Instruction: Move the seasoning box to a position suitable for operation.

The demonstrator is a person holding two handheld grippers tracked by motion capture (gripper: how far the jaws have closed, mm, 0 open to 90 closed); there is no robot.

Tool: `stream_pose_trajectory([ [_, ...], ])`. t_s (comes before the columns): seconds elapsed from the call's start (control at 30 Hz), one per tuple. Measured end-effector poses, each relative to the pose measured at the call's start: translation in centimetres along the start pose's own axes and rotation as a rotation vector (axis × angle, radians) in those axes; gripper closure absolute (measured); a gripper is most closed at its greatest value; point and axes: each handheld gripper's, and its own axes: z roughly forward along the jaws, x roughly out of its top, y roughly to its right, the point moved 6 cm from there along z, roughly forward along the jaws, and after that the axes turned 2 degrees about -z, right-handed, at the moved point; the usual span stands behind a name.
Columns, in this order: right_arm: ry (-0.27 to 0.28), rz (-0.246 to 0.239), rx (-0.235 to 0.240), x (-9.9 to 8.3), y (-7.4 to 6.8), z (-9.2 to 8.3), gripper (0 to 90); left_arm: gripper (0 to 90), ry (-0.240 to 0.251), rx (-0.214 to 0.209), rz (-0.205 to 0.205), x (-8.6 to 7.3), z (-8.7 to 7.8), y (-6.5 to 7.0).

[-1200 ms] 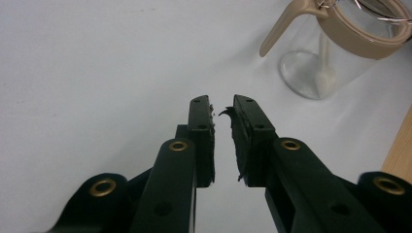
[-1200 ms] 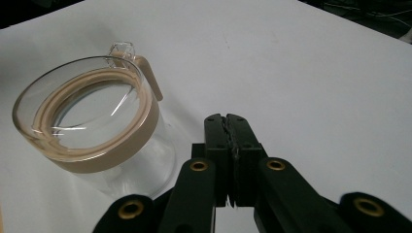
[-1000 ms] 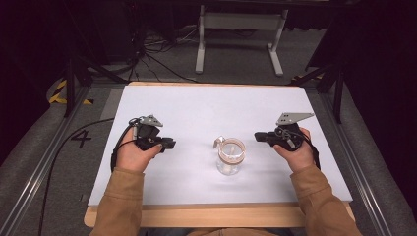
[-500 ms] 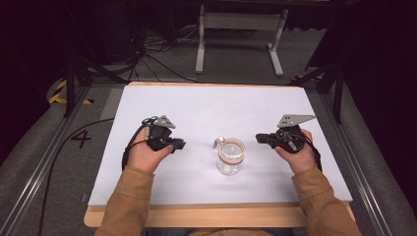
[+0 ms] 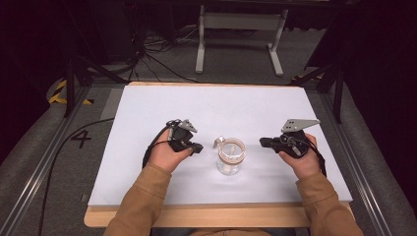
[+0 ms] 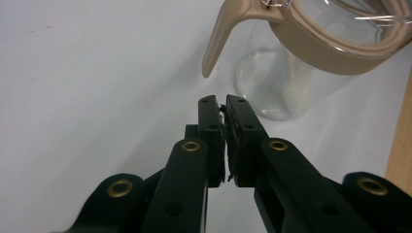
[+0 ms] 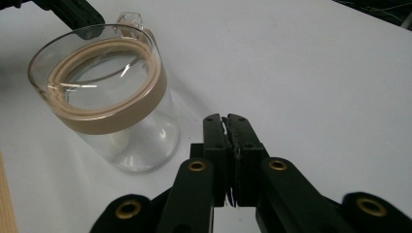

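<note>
Glass jar [image 5: 230, 156] unmoved, left hand-held gripper [image 5: 195, 146] now nearer, jaws closing empty, right [image 5: 264, 142] together.

The jar [image 5: 230, 157] is clear glass with a tan band round its rim and a tan tab [image 6: 221, 36] curving off it. Both hand-held grippers, left [image 5: 196, 147] and right [image 5: 263, 142], are black with brass-coloured rivets. The desk [image 5: 206, 103] has a plain white top edged in pale wood, and the person's sleeves [image 5: 142, 206] are ochre brown.
</note>
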Motion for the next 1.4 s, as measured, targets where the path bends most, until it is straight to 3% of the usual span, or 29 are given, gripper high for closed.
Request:
stream_pose_trajectory([
  [0.13, -0.01, 0.0, 0.003, -0.4, -0.3, 0.1, 88.0, 86.6, -0.007, 0.02, 0.03, 0.1, 1.0, -0.4],
  [0.43, -0.046, -0.007, 0.009, -1.4, -1.1, 0.7, 87.9, 87.8, 0.001, -0.01, 0.037, 0.5, 2.7, -0.2],
  [0.73, -0.069, -0.016, 0.013, -2.0, -2.1, 0.7, 87.7, 89.3, 0.013, -0.003, 0.082, 1.3, 3.7, -0.1],
  [0.77, -0.069, -0.018, 0.012, -2.1, -2.1, 0.7, 87.8, 89.4, -0.007, -0.007, 0.089, 1.4, 3.8, -0.1],
  [0.8, -0.068, -0.011, 0.01, -2.2, -2.1, 0.6, 87.7, 89.5, 0.011, -0.009, 0.078, 1.5, 4.0, 0.1],
  [1.1, -0.071, -0.003, -0.002, -2.7, -2.1, 0.2, 87.7, 90.0, -0.004, -0.005, 0.092, 1.8, 4.4, 0.1],
  [1.2, -0.072, 0.002, -0.006, -2.8, -2.1, 0.0, 87.7, 90.0, -0.006, 0.013, 0.099, 1.9, 4.4, -0.3],
  [1.3, -0.07, 0.006, -0.011, -3.0, -2.0, -0.3, 87.6, 90.0, 0.001, 0.013, 0.073, 2.0, 4.5, -0.5],
  [1.4, -0.069, 0.012, -0.016, -3.1, -2.0, -0.5, 87.4, 90.0, -0.005, 0.034, 0.085, 2.2, 4.4, -0.8],
])
